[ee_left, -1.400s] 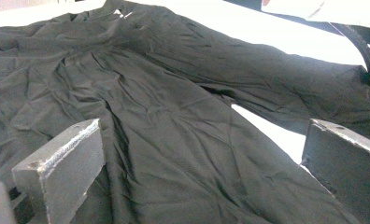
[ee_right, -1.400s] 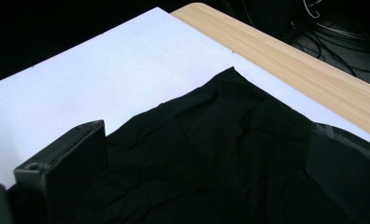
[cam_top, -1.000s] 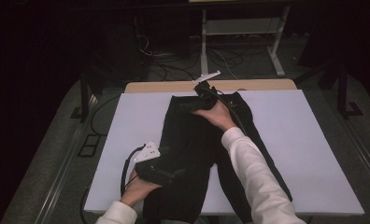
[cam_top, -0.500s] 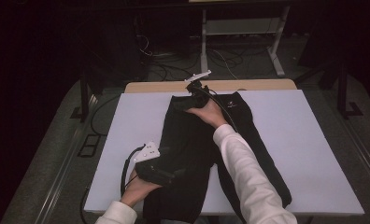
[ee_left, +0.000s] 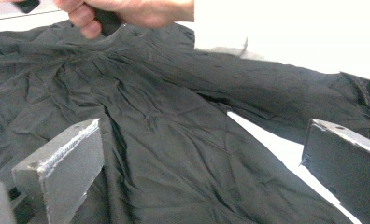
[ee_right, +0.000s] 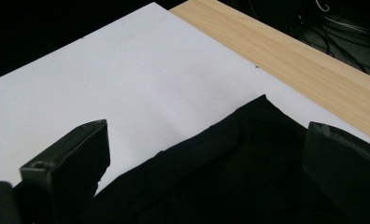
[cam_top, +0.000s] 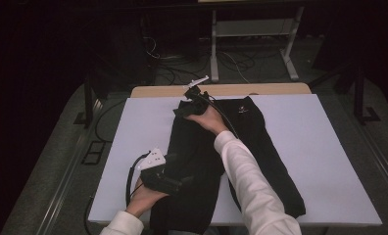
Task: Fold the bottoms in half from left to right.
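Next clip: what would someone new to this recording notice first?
A black garment lies lengthwise down the middle of the white table, dark against it. The right gripper reaches to the garment's far end, jaws open over its edge. The left gripper sits at the near left, jaws open over the cloth.

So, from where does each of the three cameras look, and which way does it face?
High view: above the near side, facing forward and down on the white table; forearms, left gripper, right gripper.
Left gripper view: rides the left gripper, facing the black trousers; right hand beyond.
Right gripper view: rides the right gripper, facing the far edge.
All share the black trousers.
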